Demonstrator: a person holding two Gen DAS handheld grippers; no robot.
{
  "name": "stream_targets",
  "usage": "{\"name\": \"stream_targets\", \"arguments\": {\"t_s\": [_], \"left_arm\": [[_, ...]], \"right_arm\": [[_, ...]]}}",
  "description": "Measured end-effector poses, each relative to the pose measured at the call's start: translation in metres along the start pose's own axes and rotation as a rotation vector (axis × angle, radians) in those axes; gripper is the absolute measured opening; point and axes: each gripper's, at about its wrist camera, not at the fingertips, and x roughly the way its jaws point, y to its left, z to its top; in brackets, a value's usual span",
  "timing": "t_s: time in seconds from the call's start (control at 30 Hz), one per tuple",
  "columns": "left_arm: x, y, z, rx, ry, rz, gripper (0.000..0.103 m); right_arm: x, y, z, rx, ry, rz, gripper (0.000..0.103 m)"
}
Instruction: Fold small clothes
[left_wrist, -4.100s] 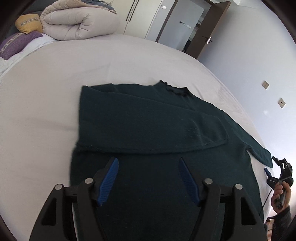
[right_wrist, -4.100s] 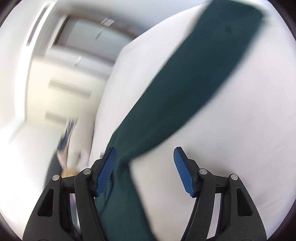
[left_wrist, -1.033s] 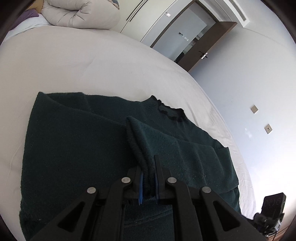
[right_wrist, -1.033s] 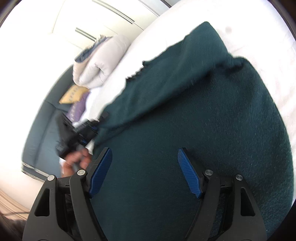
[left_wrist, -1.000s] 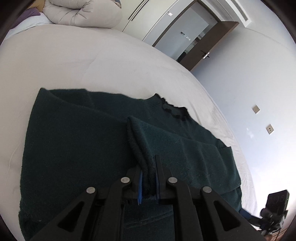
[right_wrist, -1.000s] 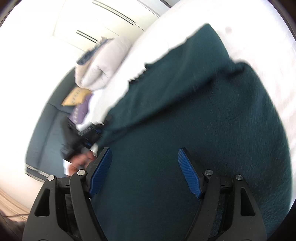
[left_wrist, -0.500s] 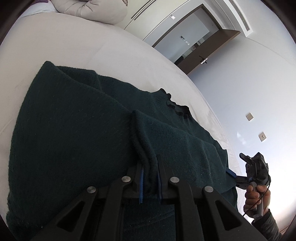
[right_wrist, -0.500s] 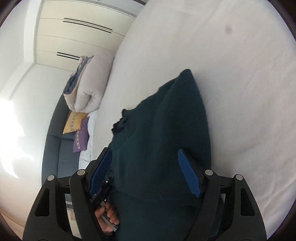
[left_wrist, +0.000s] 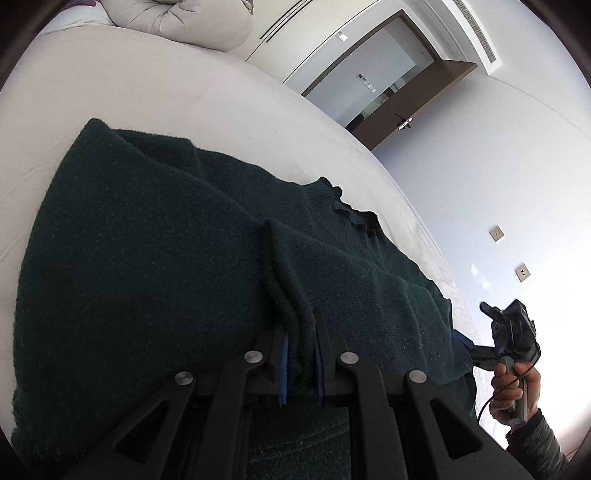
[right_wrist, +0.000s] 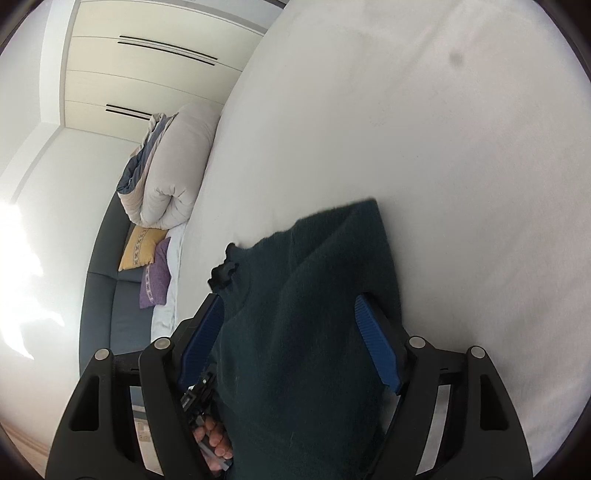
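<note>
A dark green knit sweater (left_wrist: 147, 266) lies on the white bed (left_wrist: 147, 92), sleeves folded across the body, frilled collar (left_wrist: 354, 214) at the far side. My left gripper (left_wrist: 299, 354) is shut on a raised fold of the sweater near its hem. The right gripper (left_wrist: 491, 339) shows in the left wrist view at the sweater's right edge, held by a hand. In the right wrist view the right gripper (right_wrist: 291, 343) is open, its blue pads on either side of the sweater (right_wrist: 314, 332) without clamping it.
A rolled beige duvet (right_wrist: 173, 173) and yellow and purple cushions (right_wrist: 147, 254) sit at the head of the bed by a dark headboard. White wardrobes (right_wrist: 147, 55) and an open brown door (left_wrist: 417, 107) stand beyond. The bed's right edge runs close to the wall.
My left gripper stays clamped on the fold and has lifted it slightly. The right gripper has swung in from over the sweater to its right edge, jaws still open around the fabric.
</note>
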Motion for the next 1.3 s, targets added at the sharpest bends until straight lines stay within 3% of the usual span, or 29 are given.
{"name": "stream_targets", "arguments": {"t_s": [0.1, 0.17, 0.33, 0.4, 0.6, 0.67, 0.73, 0.8, 0.83, 0.93, 1.13, 1.17, 1.23, 1.3], "left_arm": [[0.0, -0.001, 0.0, 0.001, -0.001, 0.002, 0.014], [0.0, 0.0, 0.0, 0.0, -0.002, -0.001, 0.014], [-0.001, 0.0, -0.001, -0.002, -0.005, -0.002, 0.014], [-0.001, 0.0, -0.001, -0.003, -0.006, -0.003, 0.014], [-0.002, 0.002, -0.002, -0.005, -0.01, -0.012, 0.014], [-0.002, 0.003, -0.002, -0.007, -0.01, -0.017, 0.014], [-0.002, 0.004, -0.003, -0.009, -0.011, -0.019, 0.014], [-0.002, 0.004, -0.003, -0.009, -0.01, -0.02, 0.014], [-0.002, 0.004, -0.003, -0.009, -0.01, -0.02, 0.014], [-0.003, 0.004, -0.002, -0.009, -0.007, -0.017, 0.014], [-0.016, 0.009, -0.001, -0.083, 0.049, -0.024, 0.015], [-0.023, 0.01, -0.003, -0.103, 0.059, -0.02, 0.016], [-0.041, 0.01, -0.009, -0.143, 0.083, -0.013, 0.031], [-0.064, 0.005, -0.019, -0.16, 0.085, -0.024, 0.057]], "right_arm": [[-0.033, 0.004, -0.036, -0.018, -0.038, -0.012, 0.073], [-0.056, 0.009, -0.066, -0.014, -0.064, 0.051, 0.074], [-0.037, 0.01, -0.122, 0.056, 0.05, 0.061, 0.074], [-0.02, 0.003, -0.125, 0.084, 0.045, 0.03, 0.073], [-0.025, -0.012, -0.105, 0.178, -0.154, 0.081, 0.07], [-0.033, -0.022, -0.103, 0.211, -0.201, 0.107, 0.065], [-0.042, -0.031, -0.104, 0.22, -0.245, 0.105, 0.052], [-0.048, -0.044, -0.1, 0.256, -0.265, 0.129, 0.043], [-0.049, -0.05, -0.1, 0.269, -0.273, 0.132, 0.034], [-0.049, -0.059, -0.098, 0.254, -0.289, 0.113, 0.026], [-0.054, -0.058, -0.11, 0.257, -0.279, 0.11, 0.03], [-0.061, -0.057, -0.118, 0.263, -0.284, 0.108, 0.03], [-0.077, -0.058, -0.134, 0.269, -0.302, 0.073, 0.036], [-0.105, -0.061, -0.154, 0.273, -0.346, 0.07, 0.055]]}}
